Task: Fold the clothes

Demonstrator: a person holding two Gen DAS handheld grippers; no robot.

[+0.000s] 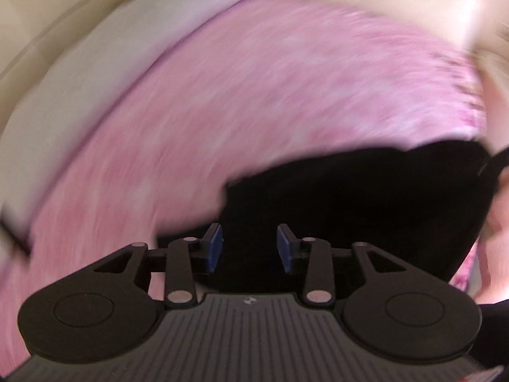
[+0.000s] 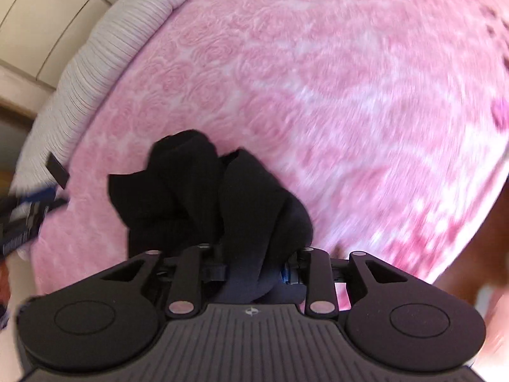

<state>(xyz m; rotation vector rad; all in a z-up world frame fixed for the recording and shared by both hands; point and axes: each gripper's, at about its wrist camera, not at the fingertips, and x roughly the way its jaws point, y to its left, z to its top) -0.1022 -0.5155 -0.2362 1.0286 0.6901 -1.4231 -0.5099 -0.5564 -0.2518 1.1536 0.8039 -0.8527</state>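
Observation:
A black garment [image 1: 366,197] lies bunched on a pink rose-patterned bedspread [image 1: 254,95]. My left gripper [image 1: 250,248] hovers at its near edge, open, the blue pads [image 1: 214,248] standing apart with nothing pinched between them. In the right wrist view the same black garment [image 2: 197,191] is heaped on the bedspread [image 2: 318,95] and runs back between the fingers of my right gripper [image 2: 253,270]. The cloth fills the gap and hides the left pad; only a sliver of the right blue pad [image 2: 286,272] shows. Whether the pads press on it cannot be seen.
A white ribbed mattress edge [image 2: 89,73] borders the bedspread on the left, with cream floor tiles [image 2: 41,16] beyond it. A blurred dark and blue object [image 2: 25,219] shows at the left edge of the right wrist view. The left wrist view is motion-blurred.

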